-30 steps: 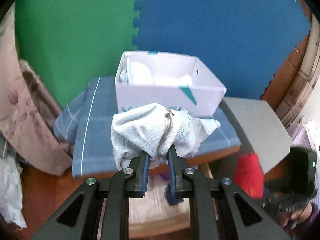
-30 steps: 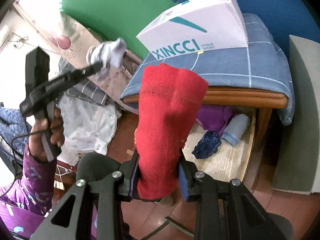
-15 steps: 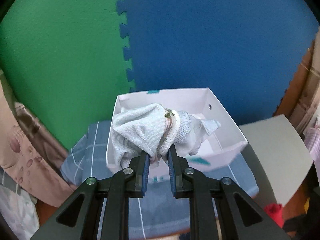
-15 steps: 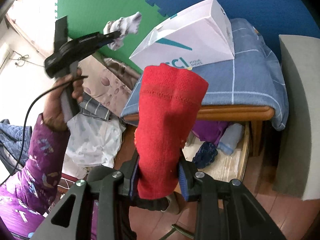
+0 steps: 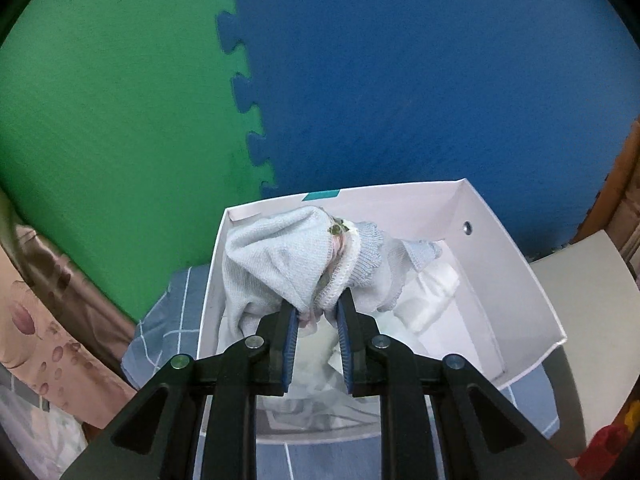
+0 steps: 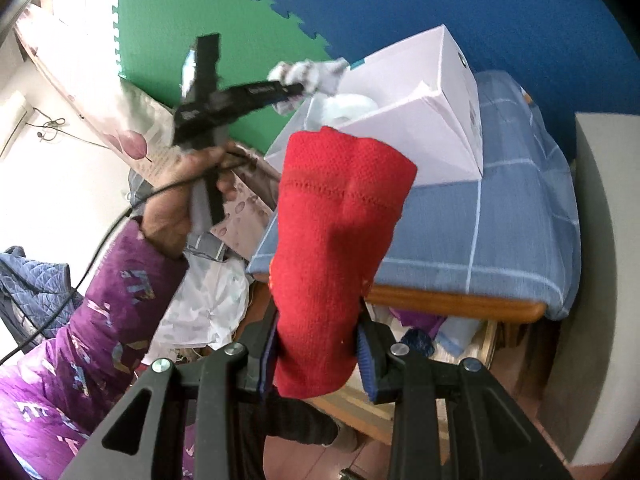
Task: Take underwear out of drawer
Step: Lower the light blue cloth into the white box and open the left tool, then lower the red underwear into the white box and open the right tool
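Note:
My left gripper (image 5: 316, 312) is shut on a pale grey-white knitted underwear piece (image 5: 288, 264) and holds it over the open white box (image 5: 516, 264), which has white garments inside. In the right wrist view the left gripper (image 6: 300, 88) shows over the box (image 6: 436, 140) with that piece (image 6: 308, 74). My right gripper (image 6: 316, 340) is shut on a red knitted piece (image 6: 340, 232), held in front of the table. Below the tabletop the open wooden drawer (image 6: 486, 344) holds a purple garment (image 6: 416, 322), a dark blue one (image 6: 418, 342) and a light blue one (image 6: 456, 334).
The box stands on a blue checked cloth (image 6: 500, 240) over a wooden table (image 6: 460, 306). Green and blue foam mats (image 5: 360, 80) cover the wall behind. A grey panel (image 6: 600, 240) stands right of the table. Floral cloth and a white bag (image 6: 208, 304) lie left.
My left gripper has risen and moved forward with the grey-white piece, from in front of the box to over its opening. My right gripper has kept hold of the red piece and shifted slightly.

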`<state>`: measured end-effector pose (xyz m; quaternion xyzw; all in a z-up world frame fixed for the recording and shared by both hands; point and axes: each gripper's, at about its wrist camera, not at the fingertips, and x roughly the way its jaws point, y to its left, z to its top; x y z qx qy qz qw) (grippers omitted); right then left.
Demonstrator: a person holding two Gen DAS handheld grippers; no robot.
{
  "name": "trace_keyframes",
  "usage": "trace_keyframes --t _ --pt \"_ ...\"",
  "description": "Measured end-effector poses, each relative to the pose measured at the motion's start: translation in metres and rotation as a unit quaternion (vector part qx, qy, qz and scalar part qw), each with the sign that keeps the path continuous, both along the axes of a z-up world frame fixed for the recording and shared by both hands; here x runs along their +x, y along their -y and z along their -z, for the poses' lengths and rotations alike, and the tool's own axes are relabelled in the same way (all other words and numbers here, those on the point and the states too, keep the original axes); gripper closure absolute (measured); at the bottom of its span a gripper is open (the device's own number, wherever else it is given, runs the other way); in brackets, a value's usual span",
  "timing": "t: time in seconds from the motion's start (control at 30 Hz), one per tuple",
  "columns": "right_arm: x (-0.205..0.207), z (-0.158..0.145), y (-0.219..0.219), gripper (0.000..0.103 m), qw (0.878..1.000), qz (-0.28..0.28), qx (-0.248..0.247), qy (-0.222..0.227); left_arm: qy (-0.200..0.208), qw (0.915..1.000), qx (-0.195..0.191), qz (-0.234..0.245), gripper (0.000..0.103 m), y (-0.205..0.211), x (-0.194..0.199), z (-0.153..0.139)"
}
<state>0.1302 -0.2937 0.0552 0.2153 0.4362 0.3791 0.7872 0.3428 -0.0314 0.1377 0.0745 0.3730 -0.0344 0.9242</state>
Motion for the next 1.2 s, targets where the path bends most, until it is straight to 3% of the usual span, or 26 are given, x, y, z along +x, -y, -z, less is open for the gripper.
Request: trace_keyframes --t 0.2,0.27,0.47,0.73,1.2 --pt "0.014 -0.020 -0.009 0.070 1.000 -0.006 0.000 0.017 0.000 0.9999 -0.002 -0.014 0.070 -0.007 0.009 0.010" --pt "0.019 -0.030 -0.012 0.070 1.000 -0.007 -0.001 0.028 0.007 0.9998 0.004 -0.019 0.047 -0.008 0.010 0.011" --pt "0.039 -0.071 -0.017 0.070 0.998 0.001 -0.007 0.066 0.035 0.9989 0.026 -0.017 0.032 -0.005 0.000 0.008" --pt "0.095 -0.103 -0.022 0.070 0.994 0.024 -0.039 0.098 0.067 0.9965 0.048 -0.014 0.023 -0.007 -0.026 0.002" --pt "0.205 -0.069 -0.066 0.068 0.989 0.058 -0.121 0.060 0.074 0.9968 0.016 -0.024 0.019 -0.036 -0.071 0.003"
